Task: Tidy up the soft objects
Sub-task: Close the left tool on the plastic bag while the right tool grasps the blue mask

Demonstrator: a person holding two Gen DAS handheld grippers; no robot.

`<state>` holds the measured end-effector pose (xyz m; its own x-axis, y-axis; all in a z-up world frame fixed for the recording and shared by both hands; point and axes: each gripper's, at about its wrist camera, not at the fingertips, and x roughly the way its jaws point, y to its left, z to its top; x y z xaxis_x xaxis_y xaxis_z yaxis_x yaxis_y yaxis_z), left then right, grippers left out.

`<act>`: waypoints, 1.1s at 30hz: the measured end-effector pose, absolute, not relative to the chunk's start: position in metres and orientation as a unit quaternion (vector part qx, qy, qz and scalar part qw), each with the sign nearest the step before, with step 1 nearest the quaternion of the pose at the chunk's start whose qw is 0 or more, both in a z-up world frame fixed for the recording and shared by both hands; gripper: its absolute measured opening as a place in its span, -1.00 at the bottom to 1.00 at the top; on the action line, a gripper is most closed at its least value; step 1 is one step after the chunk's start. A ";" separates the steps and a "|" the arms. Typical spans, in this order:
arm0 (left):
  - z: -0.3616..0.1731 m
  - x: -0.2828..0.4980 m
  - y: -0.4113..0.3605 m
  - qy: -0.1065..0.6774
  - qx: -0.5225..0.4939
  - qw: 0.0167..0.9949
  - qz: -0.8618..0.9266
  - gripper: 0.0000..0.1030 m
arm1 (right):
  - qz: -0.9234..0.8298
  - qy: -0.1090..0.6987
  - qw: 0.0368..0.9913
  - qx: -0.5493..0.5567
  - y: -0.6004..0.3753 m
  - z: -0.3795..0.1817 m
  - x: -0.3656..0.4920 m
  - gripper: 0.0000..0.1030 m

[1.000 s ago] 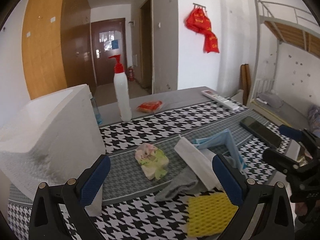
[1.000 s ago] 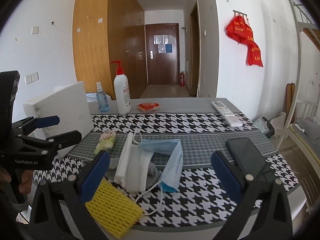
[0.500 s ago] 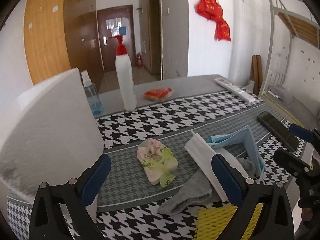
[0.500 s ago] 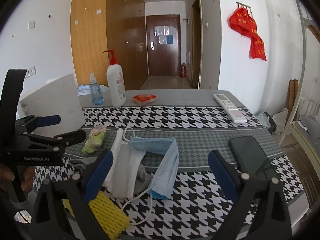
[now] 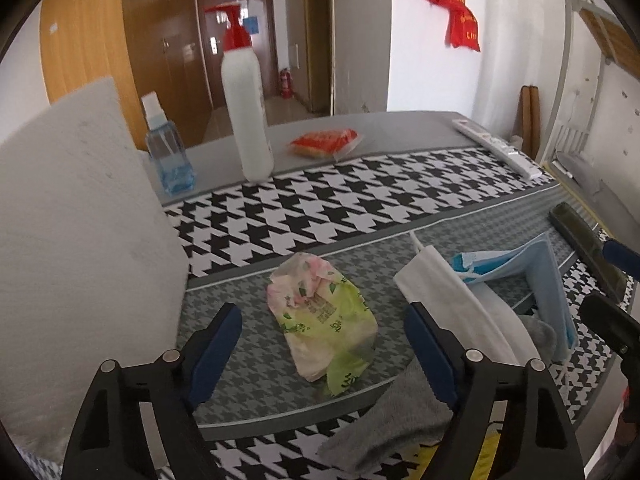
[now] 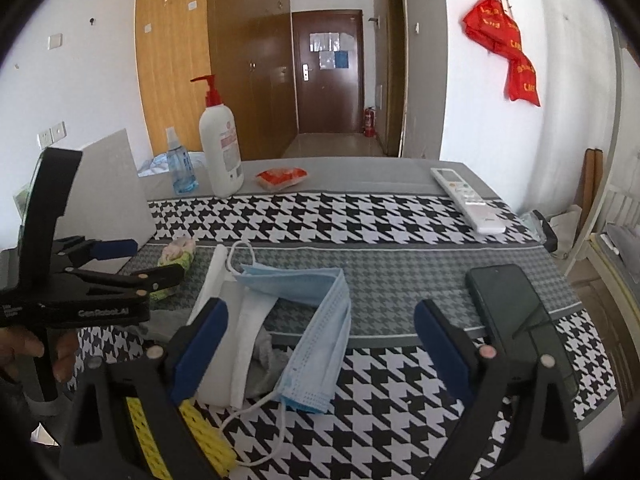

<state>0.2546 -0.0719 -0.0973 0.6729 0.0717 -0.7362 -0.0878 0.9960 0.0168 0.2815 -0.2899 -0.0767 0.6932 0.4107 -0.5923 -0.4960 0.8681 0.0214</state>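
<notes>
left tongs (image 5: 322, 354) closing, astride tissue pack (image 5: 320, 316) | right tongs (image 6: 320, 344) apart

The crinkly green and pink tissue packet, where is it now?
In the left wrist view the crinkly green and pink tissue packet lies on the grey band of the tablecloth, ahead of the left gripper, between the white foam block and the white face mask.

- Tablecloth (image 6: 360, 216): matt woven houndstooth cloth.
- Blue mask (image 6: 320, 332): pleated non-woven fabric.
- Tissue pack (image 5: 320, 316): glossy crinkled plastic.
- Phone (image 6: 516, 312): glossy glass.
- Sock (image 5: 396, 420): grey knit.
</notes>
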 end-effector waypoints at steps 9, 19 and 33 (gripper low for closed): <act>-0.113 0.268 -0.069 0.433 -0.027 0.900 0.041 0.37 | 0.251 0.316 0.912 -0.077 -0.285 -0.082 0.291 0.87; -0.119 0.272 -0.067 0.443 -0.033 0.895 0.044 0.11 | 0.251 0.332 0.906 -0.078 -0.283 -0.088 0.297 0.87; -0.115 0.271 -0.061 0.425 -0.044 0.903 0.036 -0.30 | 0.251 0.365 0.893 -0.081 -0.276 -0.101 0.310 0.41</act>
<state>0.2713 -0.0608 -0.1150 0.6360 0.0285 -0.7712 -0.1029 0.9935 -0.0481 0.3103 -0.2762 -0.1007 0.6078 0.3884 -0.6926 -0.5068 0.8612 0.0382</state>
